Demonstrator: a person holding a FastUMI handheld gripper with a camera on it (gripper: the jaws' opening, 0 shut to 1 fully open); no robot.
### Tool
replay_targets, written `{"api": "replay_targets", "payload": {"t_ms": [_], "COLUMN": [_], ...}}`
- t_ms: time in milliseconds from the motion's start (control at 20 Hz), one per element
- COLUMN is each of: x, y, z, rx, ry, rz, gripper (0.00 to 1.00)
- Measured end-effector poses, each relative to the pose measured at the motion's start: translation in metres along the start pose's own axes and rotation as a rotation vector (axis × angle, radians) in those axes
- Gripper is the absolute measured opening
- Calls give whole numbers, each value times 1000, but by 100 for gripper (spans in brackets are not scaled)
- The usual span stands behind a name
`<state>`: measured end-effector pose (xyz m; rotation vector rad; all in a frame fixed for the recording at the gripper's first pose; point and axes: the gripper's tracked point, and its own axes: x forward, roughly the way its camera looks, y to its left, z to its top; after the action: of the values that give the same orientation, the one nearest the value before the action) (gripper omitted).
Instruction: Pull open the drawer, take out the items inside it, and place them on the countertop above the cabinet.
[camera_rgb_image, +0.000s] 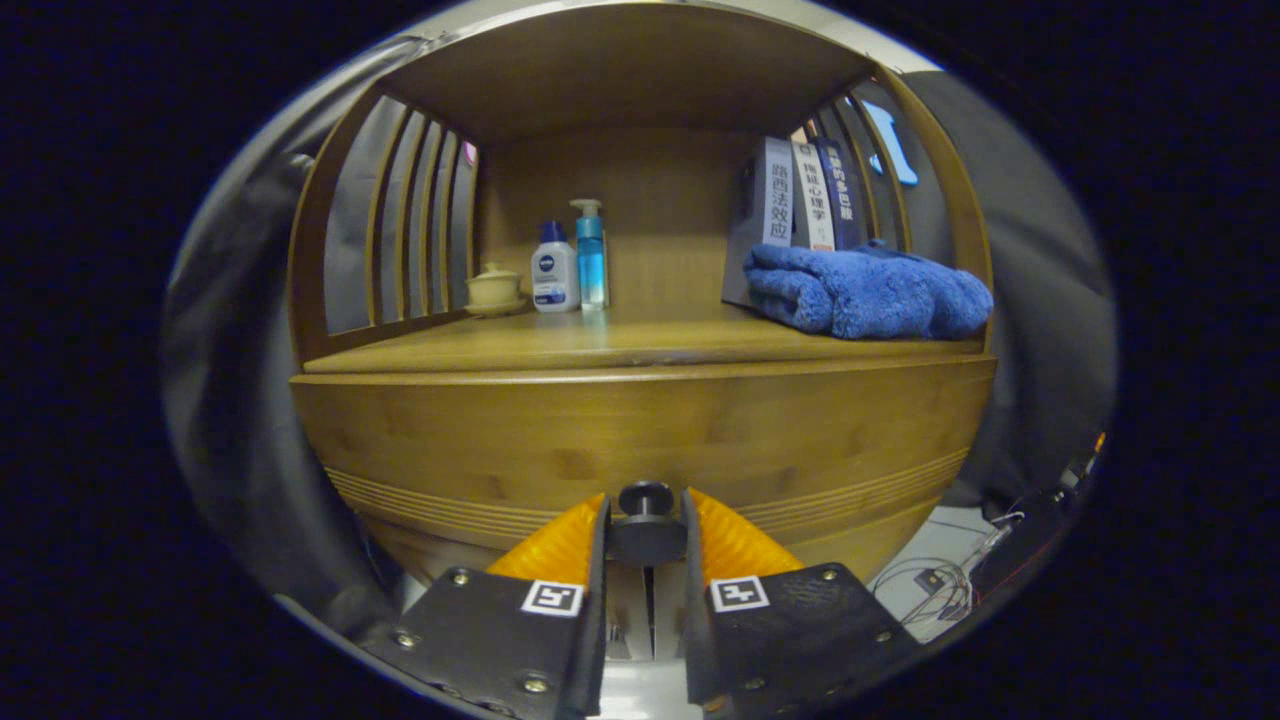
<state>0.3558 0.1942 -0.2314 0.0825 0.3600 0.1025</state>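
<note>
A wooden cabinet stands in front of me, and its drawer front (640, 440) looks flush and closed. A dark round knob (646, 515) sticks out of the drawer's lower middle. My gripper (646, 520) has one finger on each side of that knob and both press on it. The countertop (620, 345) above the drawer is a wooden shelf under a roofed frame. The inside of the drawer is hidden.
At the countertop's back left sit a small lidded cup (494, 288), a white bottle (554, 270) and a blue pump bottle (591, 255). A folded blue towel (865, 292) and upright books (805, 195) fill the right. Cables (950, 580) lie on the floor to the right.
</note>
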Motion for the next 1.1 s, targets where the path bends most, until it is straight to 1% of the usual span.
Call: {"api": "replay_targets", "payload": {"t_ms": [50,200,600,800,850,1050,1100], "x": [-6,-33,-132,-158,-163,-166,-172], "y": [-1,-3,-13,-18,-18,-18,-18], "z": [-2,-9,-31,-49,-46,-55,-54], "rx": [-2,2,-2,23,34,3,13], "ry": [9,19,32,65,49,95,109], "rz": [5,18,33,34,37,55,64], "gripper": [25,25,25,25,25,25,34]}}
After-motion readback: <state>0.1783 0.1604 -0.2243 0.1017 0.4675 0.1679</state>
